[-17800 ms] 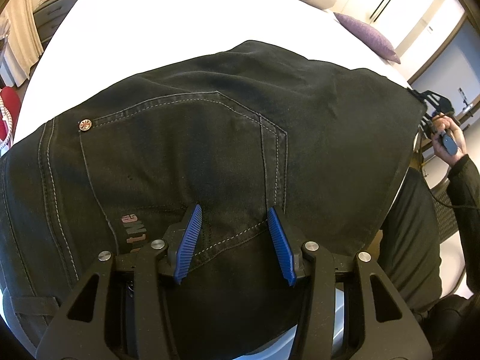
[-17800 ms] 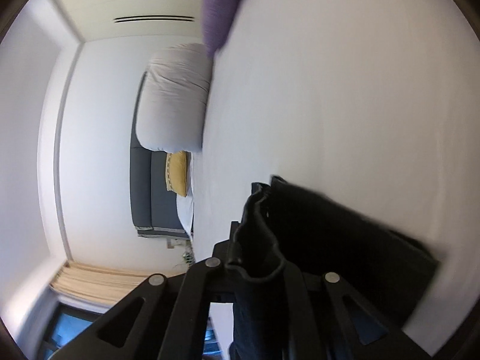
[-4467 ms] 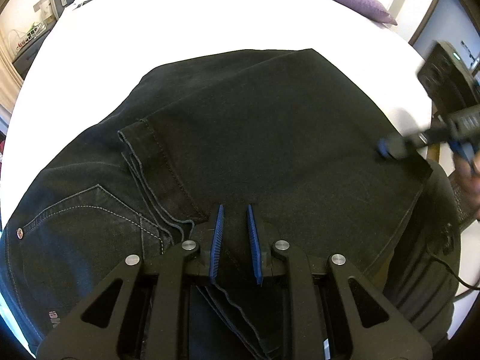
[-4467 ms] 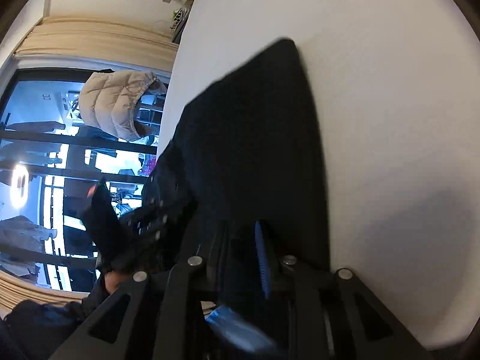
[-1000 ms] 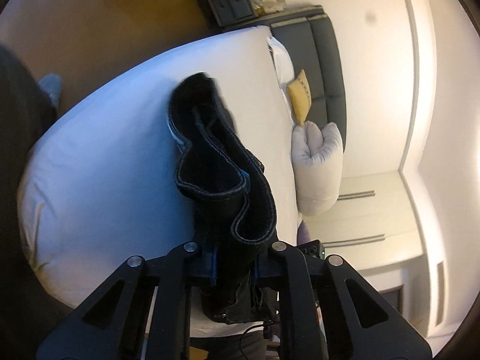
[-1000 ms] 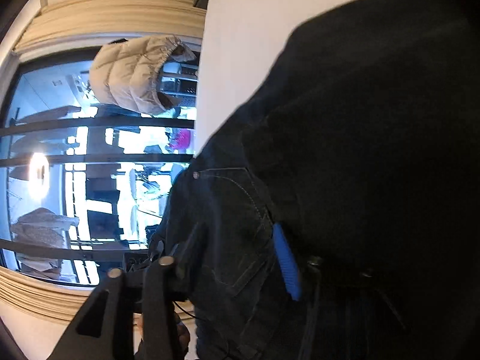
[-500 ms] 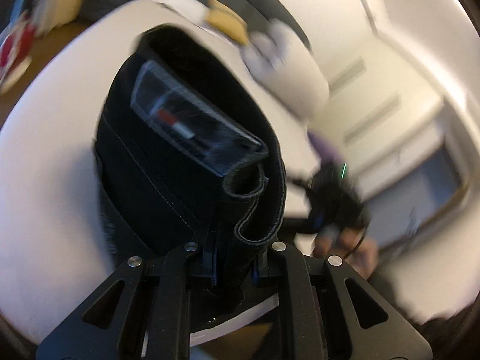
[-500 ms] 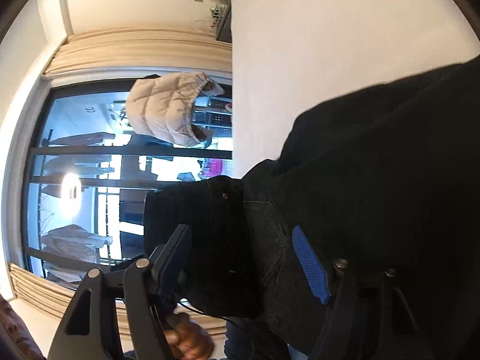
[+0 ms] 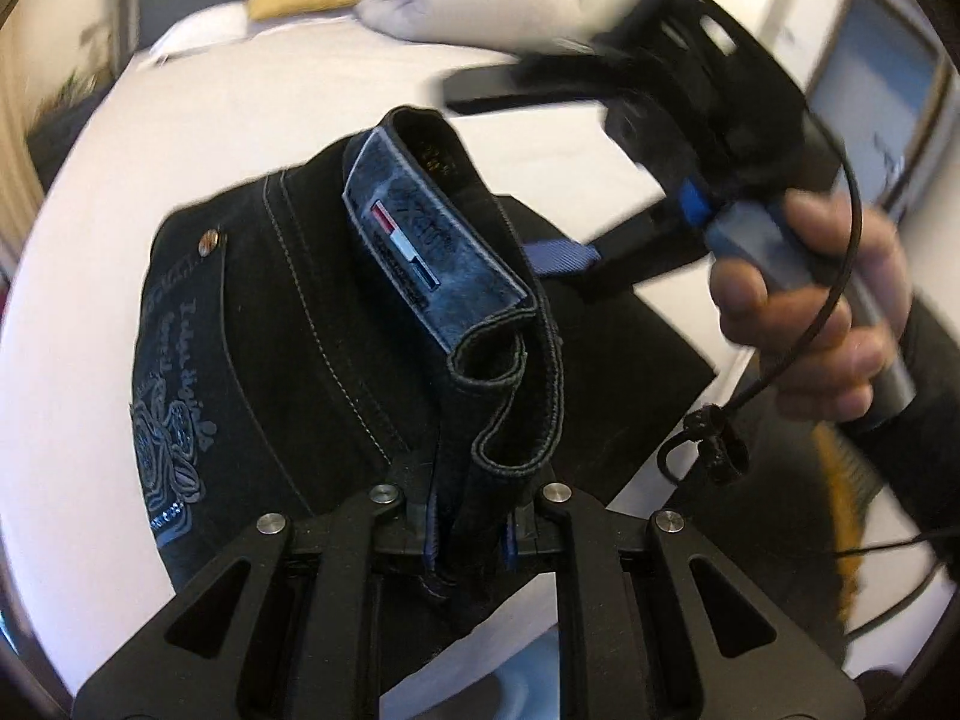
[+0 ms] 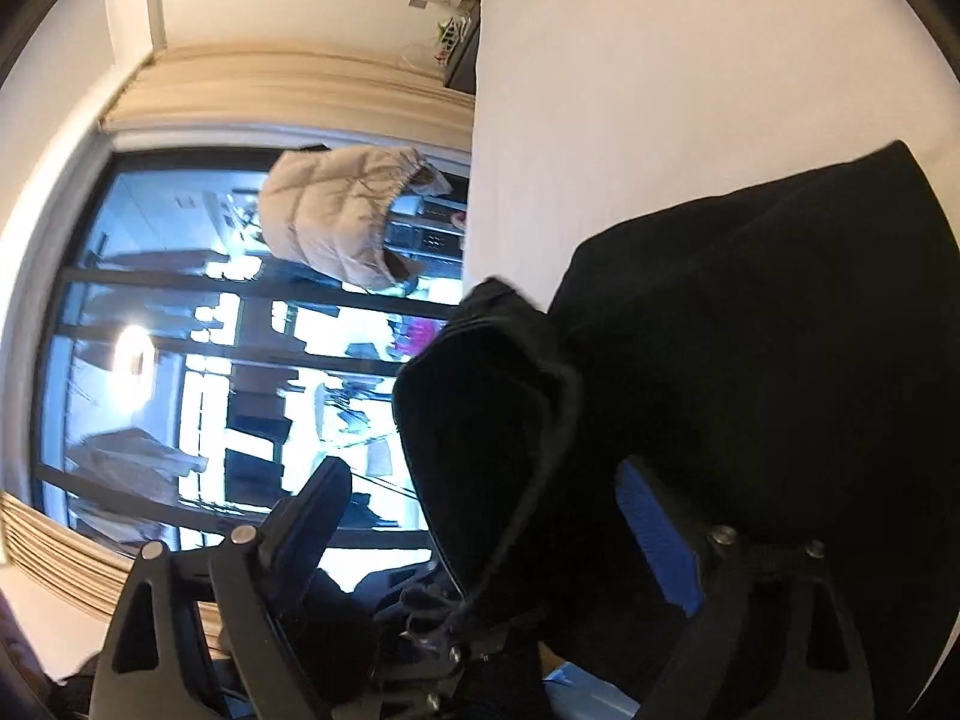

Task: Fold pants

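Our left gripper [image 9: 467,534] is clamped on the waistband of the black pants [image 9: 312,324], which rise in front of it above the white bed [image 9: 210,132]. Our right gripper [image 10: 480,516] stands apart, with folded pants between its fingers and spreading to its right on the bed.

left tongs [image 9: 469,534]: black frame, triangular cut-outs, silver screws, blue pads | right tongs [image 10: 489,516]: black arms, ribbed blue pad, silver screws | hand [image 9: 810,324]: bare skin, dark sleeve | cable [image 9: 798,354]: thin, black

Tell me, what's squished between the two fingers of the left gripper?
The black denim pants: their folded waistband, with its blue label, sits clamped in the left gripper, as the left wrist view shows.
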The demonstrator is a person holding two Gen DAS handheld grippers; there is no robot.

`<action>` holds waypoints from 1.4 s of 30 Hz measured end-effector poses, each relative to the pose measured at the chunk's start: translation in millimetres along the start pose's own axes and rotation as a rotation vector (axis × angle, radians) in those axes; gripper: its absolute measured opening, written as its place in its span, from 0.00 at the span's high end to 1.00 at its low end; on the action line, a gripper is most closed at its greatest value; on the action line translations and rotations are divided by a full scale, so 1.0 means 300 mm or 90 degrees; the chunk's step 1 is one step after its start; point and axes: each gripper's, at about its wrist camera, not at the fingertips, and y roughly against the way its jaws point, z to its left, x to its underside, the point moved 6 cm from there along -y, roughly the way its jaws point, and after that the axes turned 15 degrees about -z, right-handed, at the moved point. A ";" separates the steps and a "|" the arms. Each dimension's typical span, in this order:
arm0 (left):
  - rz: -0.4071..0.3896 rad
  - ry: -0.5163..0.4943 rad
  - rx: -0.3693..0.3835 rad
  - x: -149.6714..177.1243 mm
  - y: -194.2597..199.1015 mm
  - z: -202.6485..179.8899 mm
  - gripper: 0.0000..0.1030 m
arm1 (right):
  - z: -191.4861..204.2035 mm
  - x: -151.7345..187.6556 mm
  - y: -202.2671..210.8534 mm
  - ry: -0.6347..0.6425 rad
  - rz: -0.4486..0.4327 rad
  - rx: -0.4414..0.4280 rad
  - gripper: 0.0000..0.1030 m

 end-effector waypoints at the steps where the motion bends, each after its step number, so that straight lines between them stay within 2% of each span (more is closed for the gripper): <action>1: 0.007 -0.028 -0.005 0.005 -0.009 -0.025 0.87 | 0.009 0.004 -0.007 0.015 0.005 0.012 0.16; 2: 0.011 -0.047 -0.006 0.017 -0.025 -0.063 0.87 | 0.013 0.005 -0.008 0.030 0.008 0.027 0.17; 3: 0.016 -0.064 -0.008 0.017 -0.033 -0.080 0.87 | 0.017 0.011 -0.014 0.057 0.014 0.063 0.21; 6: 0.027 -0.077 -0.008 0.014 -0.060 -0.115 0.87 | -0.002 0.024 -0.008 0.109 0.031 0.135 0.38; 9: 0.029 -0.079 -0.005 0.000 -0.082 -0.125 0.87 | -0.057 0.004 0.033 0.086 0.027 0.150 0.63; 12: 0.033 -0.081 0.001 0.023 -0.084 -0.127 0.87 | -0.107 -0.007 0.080 0.076 0.016 0.162 0.80; 13: 0.036 -0.080 0.004 -0.010 -0.090 -0.121 0.87 | -0.113 -0.008 0.092 0.085 0.014 0.170 0.81; 21: 0.026 -0.103 0.022 -0.037 -0.106 -0.166 0.87 | -0.131 -0.075 0.147 0.102 -0.010 0.173 0.84; 32: 0.031 -0.122 0.039 -0.080 -0.172 -0.230 0.87 | -0.197 -0.152 0.223 0.132 -0.003 0.219 0.86; 42: 0.052 -0.146 0.050 -0.048 -0.204 -0.259 0.87 | -0.297 -0.154 0.266 0.104 0.001 0.232 0.86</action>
